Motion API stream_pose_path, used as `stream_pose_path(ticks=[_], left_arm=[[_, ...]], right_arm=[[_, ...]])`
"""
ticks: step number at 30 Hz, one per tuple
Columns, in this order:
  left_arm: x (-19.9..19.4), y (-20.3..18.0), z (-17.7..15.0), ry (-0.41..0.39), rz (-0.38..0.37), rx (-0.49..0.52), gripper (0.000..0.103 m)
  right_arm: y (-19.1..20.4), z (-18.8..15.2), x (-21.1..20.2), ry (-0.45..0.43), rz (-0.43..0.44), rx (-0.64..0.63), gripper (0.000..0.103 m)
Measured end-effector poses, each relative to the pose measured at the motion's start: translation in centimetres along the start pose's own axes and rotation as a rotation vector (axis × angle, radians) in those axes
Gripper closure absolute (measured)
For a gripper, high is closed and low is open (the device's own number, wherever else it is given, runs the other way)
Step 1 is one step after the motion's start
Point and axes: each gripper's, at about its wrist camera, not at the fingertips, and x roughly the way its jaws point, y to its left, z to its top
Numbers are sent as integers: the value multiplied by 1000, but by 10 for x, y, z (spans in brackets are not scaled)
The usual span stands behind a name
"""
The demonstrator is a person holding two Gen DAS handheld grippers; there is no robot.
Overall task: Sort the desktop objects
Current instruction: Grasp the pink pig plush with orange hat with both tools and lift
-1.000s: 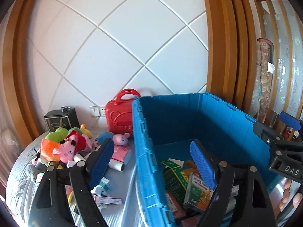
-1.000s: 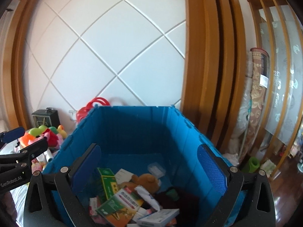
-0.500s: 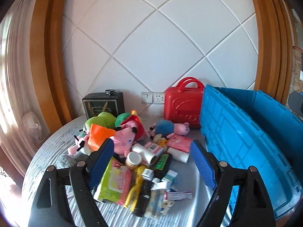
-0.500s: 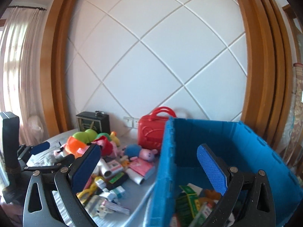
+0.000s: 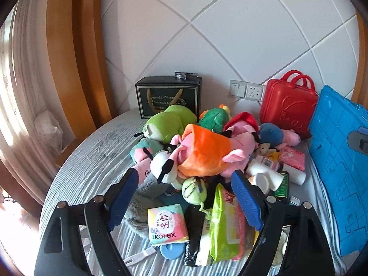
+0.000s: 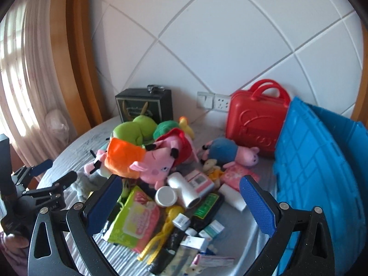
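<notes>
A pile of plush toys and small packets lies on the striped table (image 5: pixel 96 158). A pink pig plush in an orange dress (image 5: pixel 204 154) tops it; it also shows in the right wrist view (image 6: pixel 138 158). My left gripper (image 5: pixel 186 197) is open and empty, just above a small green plush ball (image 5: pixel 193 191), a Kotex packet (image 5: pixel 166 224) and a green wipes pack (image 5: pixel 224 225). My right gripper (image 6: pixel 181 202) is open and empty above white bottles (image 6: pixel 181 189) and small boxes (image 6: pixel 202 234). The blue crate (image 6: pixel 322 184) stands at the right.
A red toy suitcase (image 6: pixel 255 124) and a black gift box (image 6: pixel 145 105) stand against the white wall. A blue-dressed pig plush (image 6: pixel 230 151) lies by the suitcase. The left gripper's body (image 6: pixel 34 193) shows at the left edge of the right wrist view.
Both grippers have swung left from over the blue crate to over the pile on the table, and moved lower and closer to it. Both stay open and empty.
</notes>
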Motion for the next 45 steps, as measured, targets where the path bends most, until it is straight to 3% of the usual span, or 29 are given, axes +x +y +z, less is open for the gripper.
stream_pose_path(ticks=[6,10,14,19,22,27,31,34,38,41,45], left_arm=[[67,5,6,72,-22,13,20],[111,-5,11,127,-33,53,20],[152,-15,14,183,-50,86,20],[184,-28,22,164,14,166,20],[196,-23,28,166,-14,149,20],[209,-14,32,174,-100,144,20],[212,-11,34,190,-159,176,20],[213,-13,33,206,-195,204,20],[216,-24,25,222,-214,262,20],[224,-35,19,225,-199,314,20],[233,-41,20,227,-208,321,20]], right_arm=[[1,6,93,165,49,40,0],[0,8,142,223,33,58,0],[-2,8,186,270,69,102,0],[-2,8,232,315,132,161,0],[0,10,253,325,178,185,0],[10,9,279,362,228,165,0],[10,-1,283,361,220,165,0],[6,-2,283,347,210,167,7],[12,6,273,309,147,72,17],[9,7,274,335,160,55,17],[6,2,281,335,189,85,3]])
